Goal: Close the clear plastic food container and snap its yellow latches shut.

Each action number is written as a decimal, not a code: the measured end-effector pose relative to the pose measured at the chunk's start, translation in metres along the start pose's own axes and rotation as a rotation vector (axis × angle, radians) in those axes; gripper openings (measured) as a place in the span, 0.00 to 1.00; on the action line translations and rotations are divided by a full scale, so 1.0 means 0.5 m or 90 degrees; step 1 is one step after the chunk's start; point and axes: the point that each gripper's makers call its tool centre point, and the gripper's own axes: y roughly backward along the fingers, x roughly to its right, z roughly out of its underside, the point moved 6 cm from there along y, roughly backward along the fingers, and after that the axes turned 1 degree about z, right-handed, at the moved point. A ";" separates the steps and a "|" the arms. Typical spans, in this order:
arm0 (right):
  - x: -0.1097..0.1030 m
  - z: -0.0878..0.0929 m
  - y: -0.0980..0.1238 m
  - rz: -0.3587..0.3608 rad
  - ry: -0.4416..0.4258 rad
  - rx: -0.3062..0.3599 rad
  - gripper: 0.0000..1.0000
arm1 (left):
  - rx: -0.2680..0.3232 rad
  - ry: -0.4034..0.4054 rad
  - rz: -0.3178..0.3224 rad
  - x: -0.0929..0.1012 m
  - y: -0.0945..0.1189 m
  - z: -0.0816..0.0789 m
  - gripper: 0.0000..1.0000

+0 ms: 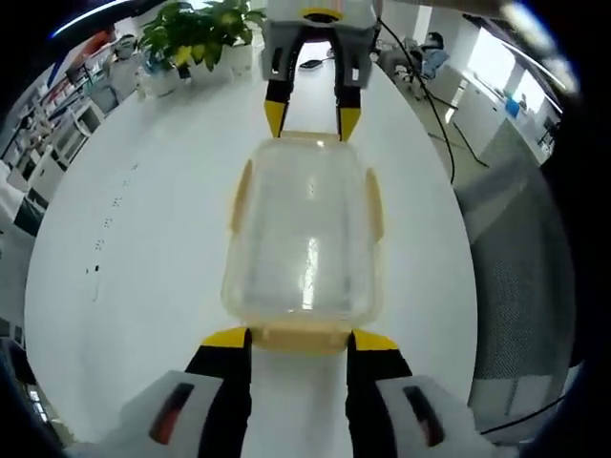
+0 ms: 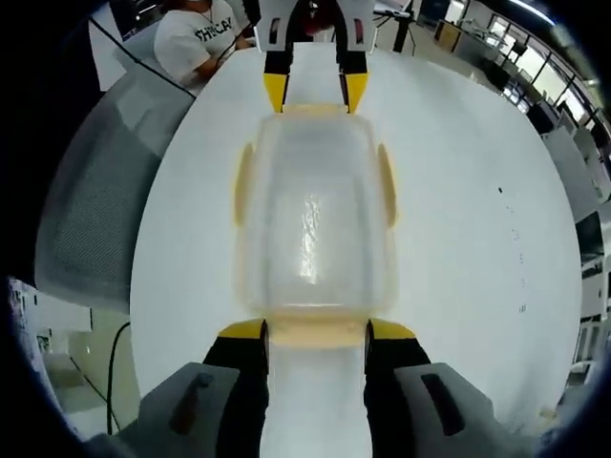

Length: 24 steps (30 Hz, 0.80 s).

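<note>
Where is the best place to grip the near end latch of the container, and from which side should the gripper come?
Probably the latch's outer edge, from the container's end, along its long axis. In the left gripper view the yellow end latch lies across between the open left gripper tips, at the short end of the container. The right gripper faces the far end likewise. Whether the latches are snapped cannot be told.

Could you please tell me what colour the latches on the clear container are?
The latches are pale yellow, on the clear container; the right gripper view shows them best.

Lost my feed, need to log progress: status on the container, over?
Both hand-held grippers open: left, right, at opposite end latches. Lidded container on white table. Nothing in the way.
</note>
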 end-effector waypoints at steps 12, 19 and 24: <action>0.002 0.028 0.000 -0.003 0.002 -0.016 0.35 | 0.011 0.005 0.004 0.002 -0.019 -0.021 0.34; 0.003 0.029 -0.004 0.000 0.009 -0.024 0.36 | 0.013 0.010 0.006 0.005 -0.027 -0.017 0.34; 0.002 0.029 -0.005 -0.001 0.007 -0.024 0.36 | 0.010 0.012 0.011 0.006 -0.032 -0.014 0.34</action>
